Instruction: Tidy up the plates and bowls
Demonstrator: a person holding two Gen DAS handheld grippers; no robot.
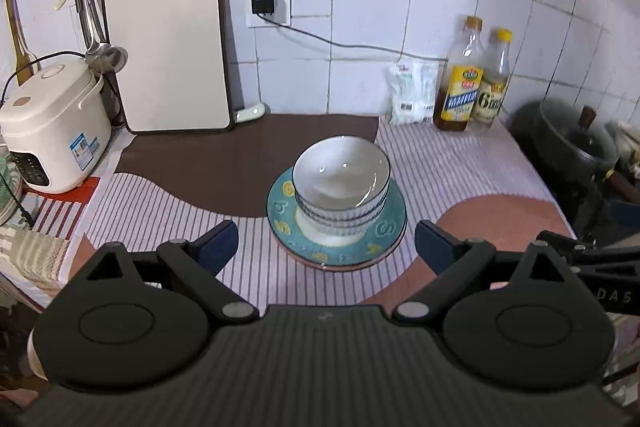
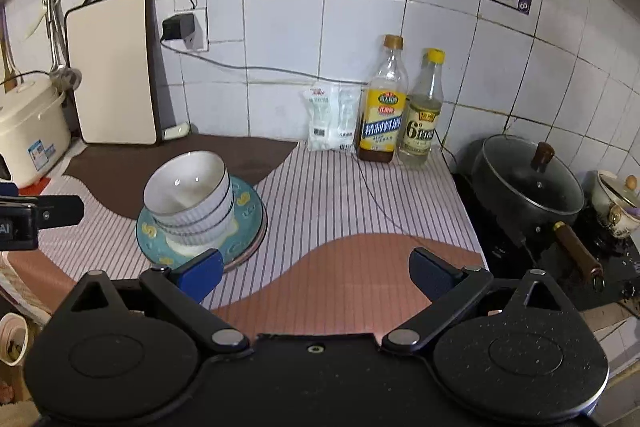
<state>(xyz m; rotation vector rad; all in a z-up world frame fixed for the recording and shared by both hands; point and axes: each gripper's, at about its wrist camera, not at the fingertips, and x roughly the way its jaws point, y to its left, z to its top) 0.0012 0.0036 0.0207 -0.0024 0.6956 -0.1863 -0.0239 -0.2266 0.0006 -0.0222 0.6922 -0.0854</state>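
A stack of white ribbed bowls (image 1: 341, 183) with dark rims sits on a teal plate (image 1: 384, 233) with yellow figures, which lies on a pinkish plate beneath, on the striped mat. My left gripper (image 1: 326, 247) is open and empty, just in front of the stack. My right gripper (image 2: 316, 273) is open and empty, to the right of the stack; the bowls (image 2: 192, 197) and teal plate (image 2: 244, 215) show at its left. The right gripper's side (image 1: 592, 259) shows in the left wrist view, and the left gripper's (image 2: 36, 217) in the right wrist view.
A rice cooker (image 1: 52, 131) and leaning cutting board (image 1: 172, 47) stand at the back left. Two bottles (image 1: 474, 79) and a white packet (image 1: 412, 93) stand against the tiled wall. A lidded black pot (image 2: 528, 183) sits on the stove at right. A cable (image 2: 380, 203) crosses the mat.
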